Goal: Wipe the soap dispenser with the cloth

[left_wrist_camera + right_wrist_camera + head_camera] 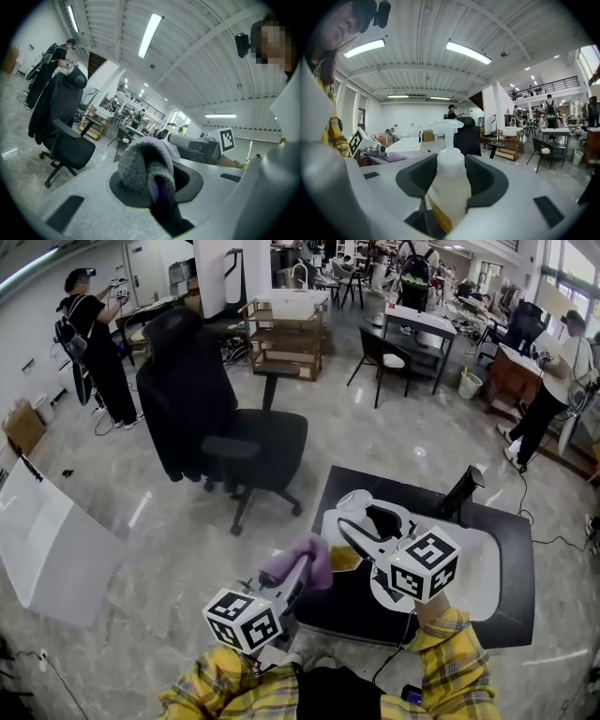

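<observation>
Newbie: Jaws first. The left gripper (302, 570) has its jaws clamped on the cloth (140, 168), a fuzzy grey-purple wad bulging out past the pads. The right gripper (354, 545) has its jaws closed round the body of the soap dispenser (450, 183), with the pump head clear above the pads. Both are held up over the dark surface (511, 615), cloth just beside the bottle. I can't tell if they actually touch. How do I do this wipe properly?

Regular: My guess is you're right at the start of the wipe. Press the puffy end of the cloth onto bare plastic, not onto the pads, and stroke down from the neck. The pads cover part of the body, so I'd roll the right wrist to bring fresh sides round to the cloth.

Keep a firm squeeze on the bottle. It looks like smooth plastic with liquid inside, so a sideways push could twist it in the grip. Go easy near the pump head too, since leaning on it might squirt soap. The office chair (234, 442) is well apart, so there's nothing to bump.
</observation>
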`<control>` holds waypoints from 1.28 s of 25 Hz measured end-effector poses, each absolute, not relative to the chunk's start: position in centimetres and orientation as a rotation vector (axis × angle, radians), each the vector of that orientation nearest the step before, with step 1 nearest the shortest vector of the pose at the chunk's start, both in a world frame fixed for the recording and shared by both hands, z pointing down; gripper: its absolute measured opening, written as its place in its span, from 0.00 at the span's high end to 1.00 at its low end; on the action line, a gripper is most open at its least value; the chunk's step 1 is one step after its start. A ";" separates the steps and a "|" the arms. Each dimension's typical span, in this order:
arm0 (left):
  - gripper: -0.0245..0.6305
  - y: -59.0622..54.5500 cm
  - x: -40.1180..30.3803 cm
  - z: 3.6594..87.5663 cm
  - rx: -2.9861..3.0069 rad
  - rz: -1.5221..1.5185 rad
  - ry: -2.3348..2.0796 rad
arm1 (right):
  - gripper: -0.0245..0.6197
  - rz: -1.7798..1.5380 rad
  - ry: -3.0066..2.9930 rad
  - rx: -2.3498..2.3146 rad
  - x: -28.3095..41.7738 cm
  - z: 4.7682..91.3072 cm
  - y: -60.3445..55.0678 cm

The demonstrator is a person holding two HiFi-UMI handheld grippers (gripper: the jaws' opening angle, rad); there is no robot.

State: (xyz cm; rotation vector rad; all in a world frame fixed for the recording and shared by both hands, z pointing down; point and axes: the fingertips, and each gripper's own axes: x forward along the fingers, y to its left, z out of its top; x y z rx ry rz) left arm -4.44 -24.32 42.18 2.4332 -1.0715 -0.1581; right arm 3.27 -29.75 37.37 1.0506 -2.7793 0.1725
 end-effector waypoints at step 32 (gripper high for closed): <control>0.89 -23.4 -4.3 41.1 2.453 -0.170 -1.059 | 0.69 0.192 -2.477 1.807 4.3 37.0 -29.8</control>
